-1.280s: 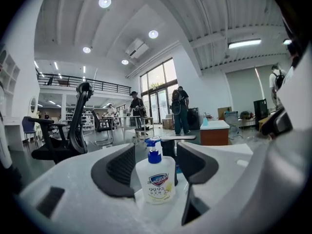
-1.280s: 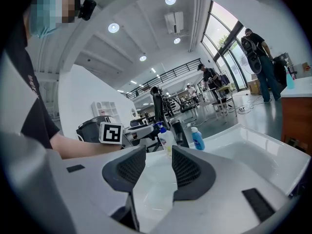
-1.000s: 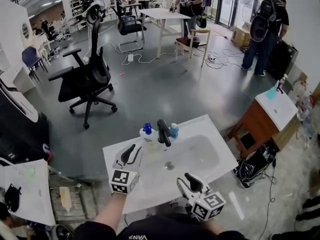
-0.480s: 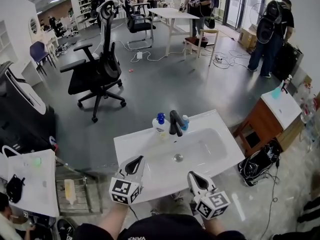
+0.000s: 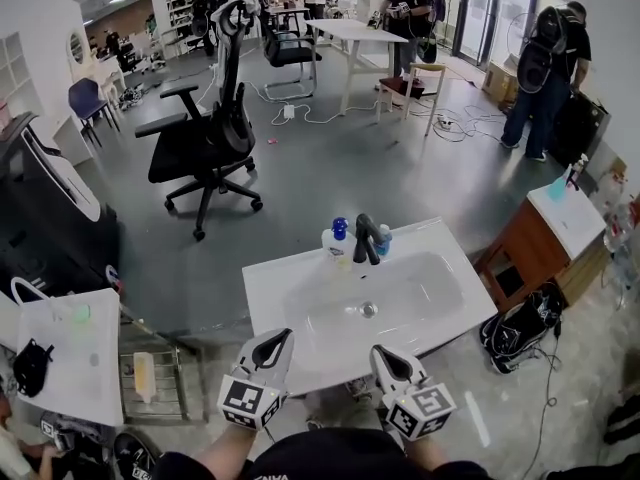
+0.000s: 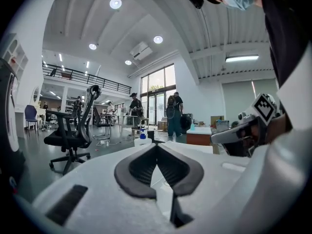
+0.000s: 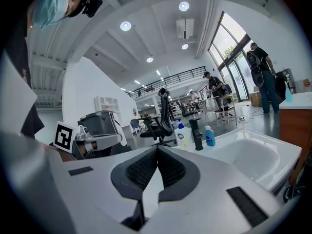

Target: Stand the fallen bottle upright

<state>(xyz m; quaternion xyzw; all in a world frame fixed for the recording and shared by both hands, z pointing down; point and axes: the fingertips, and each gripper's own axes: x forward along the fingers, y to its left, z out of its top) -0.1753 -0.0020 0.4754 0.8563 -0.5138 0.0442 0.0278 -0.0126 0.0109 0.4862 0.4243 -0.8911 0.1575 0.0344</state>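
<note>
1. The left gripper (image 5: 273,339) and right gripper (image 5: 382,355) are held at lower centre, at the near edge of the sink (image 5: 268,280). Both are clenched on nothing, the right having just closed.
2. A white bottle (image 5: 335,242) and a blue bottle (image 5: 382,240) are seen upright on the far rim, flanking the faucet (image 5: 364,236). The basin between is unobstructed.
</note>
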